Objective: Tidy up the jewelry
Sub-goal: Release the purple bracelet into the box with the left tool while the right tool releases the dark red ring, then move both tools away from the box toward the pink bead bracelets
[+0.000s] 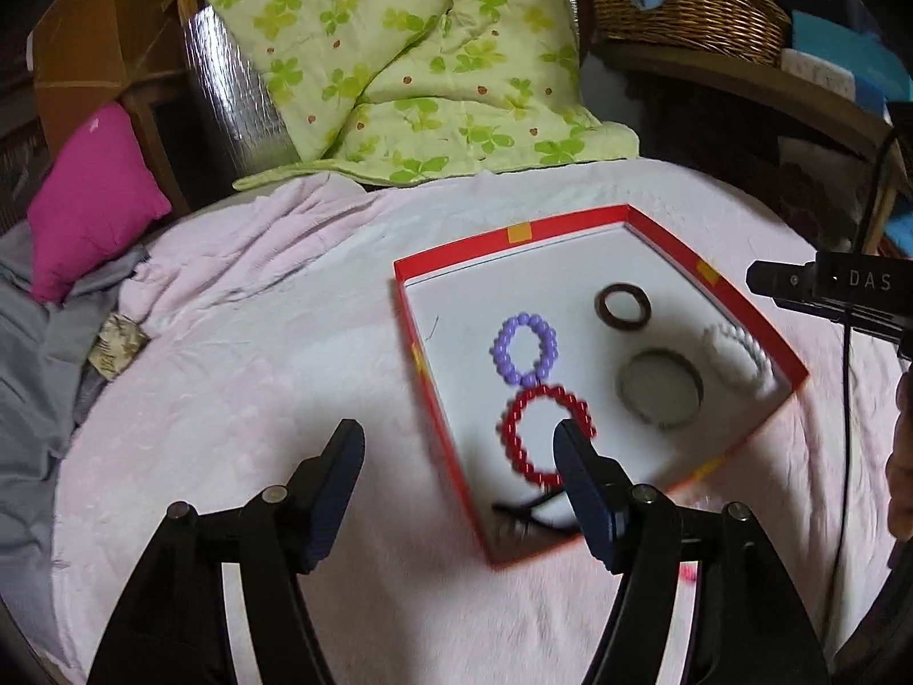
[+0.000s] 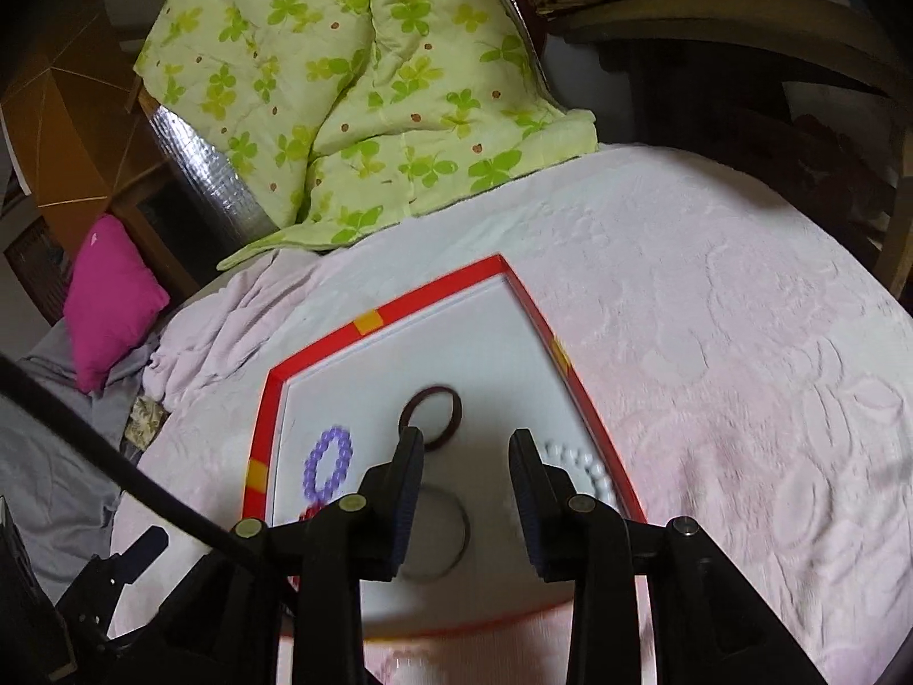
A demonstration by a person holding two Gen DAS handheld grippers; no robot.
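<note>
A red box with a white floor point(image 1: 576, 262) point(image 2: 433, 297) lies on the pink blanket. Inside it are a purple bead bracelet point(image 1: 525, 347) point(image 2: 327, 463), a red bead bracelet point(image 1: 545, 434), a brown ring bangle point(image 1: 623, 306) point(image 2: 432, 414), a grey bangle point(image 1: 661, 395) point(image 2: 439, 536), a white bead bracelet point(image 1: 736, 358) point(image 2: 585, 471) and a black hair tie point(image 1: 528, 511). My left gripper point(image 1: 459, 445) is open and empty, straddling the box's left wall. My right gripper point(image 2: 465, 445) is open and empty above the box, over the grey bangle.
A green clover quilt point(image 1: 411, 57) point(image 2: 354, 74) and a magenta cushion point(image 1: 94, 200) point(image 2: 111, 299) lie at the back. A wicker basket point(image 1: 685, 0) sits on a wooden shelf at the back right. Grey cloth point(image 1: 34, 354) lies left. The pink blanket point(image 2: 742, 371) surrounds the box.
</note>
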